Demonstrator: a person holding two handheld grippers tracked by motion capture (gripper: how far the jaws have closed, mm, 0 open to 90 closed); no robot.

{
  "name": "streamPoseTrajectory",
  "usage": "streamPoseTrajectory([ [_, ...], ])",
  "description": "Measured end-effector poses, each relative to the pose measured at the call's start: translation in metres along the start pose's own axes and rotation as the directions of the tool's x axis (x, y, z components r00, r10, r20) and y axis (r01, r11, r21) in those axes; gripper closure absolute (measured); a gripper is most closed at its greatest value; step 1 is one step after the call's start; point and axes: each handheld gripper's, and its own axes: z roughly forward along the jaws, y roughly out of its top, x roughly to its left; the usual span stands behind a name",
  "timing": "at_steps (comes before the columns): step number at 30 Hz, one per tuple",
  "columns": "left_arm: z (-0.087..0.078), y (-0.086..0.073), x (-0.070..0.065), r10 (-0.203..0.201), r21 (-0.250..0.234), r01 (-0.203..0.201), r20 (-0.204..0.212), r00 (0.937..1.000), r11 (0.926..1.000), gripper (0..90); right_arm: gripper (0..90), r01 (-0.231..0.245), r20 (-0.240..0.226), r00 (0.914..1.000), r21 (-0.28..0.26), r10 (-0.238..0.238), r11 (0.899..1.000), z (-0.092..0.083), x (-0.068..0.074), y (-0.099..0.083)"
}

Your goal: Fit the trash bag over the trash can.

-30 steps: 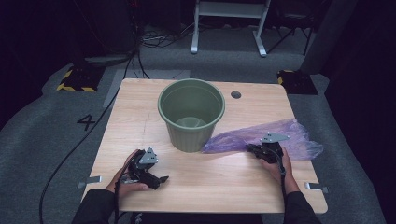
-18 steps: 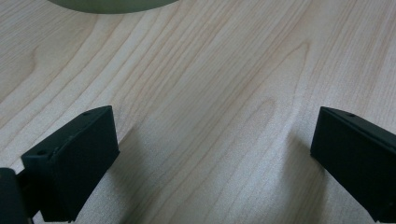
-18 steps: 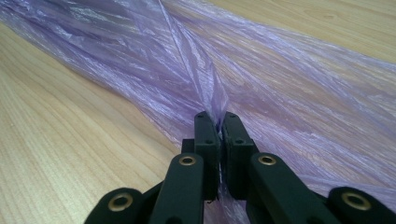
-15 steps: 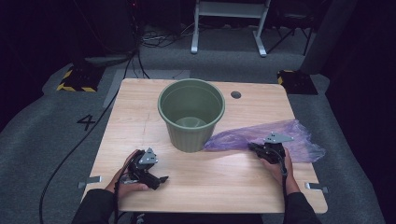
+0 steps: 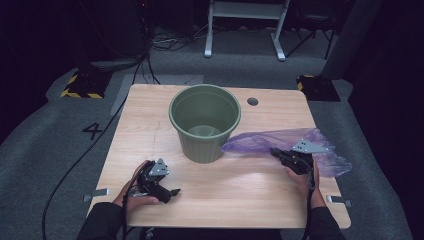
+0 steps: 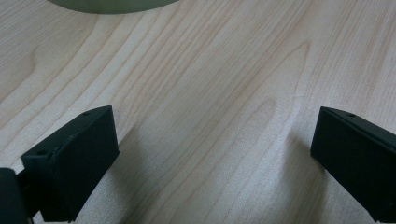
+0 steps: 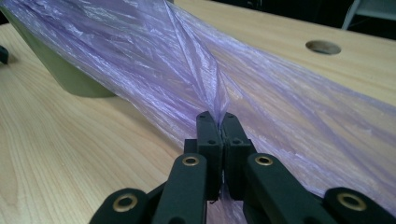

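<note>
Two hands rest low on the table (image 5: 150, 115), wrists at its near edge. The right gripper (image 5: 276, 152) at 4 o'clock of the bucket (image 5: 205, 122) has its jaws clamped on the purple bag (image 5: 260, 142); its own view shows film pinched into folds. The left gripper (image 5: 172, 192) at 7 o'clock lies with jaws apart over bare wood, the bucket's base cut off.

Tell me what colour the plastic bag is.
The plastic bag is see-through pale purple, clearest in the right gripper view.
</note>
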Motion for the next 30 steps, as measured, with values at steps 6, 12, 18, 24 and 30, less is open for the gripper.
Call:
streamPoseTrajectory([
  [6, 0.000, 0.000, 0.000, 0.003, 0.000, -0.003, 0.003, 1.0000, 1.0000, 0.4, 89.1, 0.010, 0.005, 0.9999, -0.049, -0.010, 0.999, -0.012, 0.001, 0.007],
  [12, 0.000, 0.000, 0.000, 0.001, 0.001, -0.001, -0.001, 1.0000, 1.0000, 0.3, 89.1, 0.019, 0.004, 0.9998, -0.093, -0.018, 0.996, -0.022, 0.004, 0.010],
  [18, 0.001, 0.001, 0.000, 0.001, 0.001, -0.001, -0.005, 1.0000, 1.0000, 0.3, 89.3, 0.019, 0.021, 0.9996, -0.131, -0.017, 0.991, -0.030, 0.004, 0.016],
  [24, 0.001, 0.001, -0.001, -0.005, -0.001, 0.005, -0.007, 1.0000, 1.0000, 0.3, 89.4, 0.013, 0.034, 0.9994, -0.169, -0.008, 0.985, -0.040, 0.004, 0.023],
  [30, 0.001, 0.001, 0.000, -0.015, 0.001, 0.015, -0.017, 0.9998, 0.9999, 0.3, 89.4, 0.011, 0.049, 0.9988, -0.197, -0.002, 0.980, -0.050, 0.004, 0.028],
])
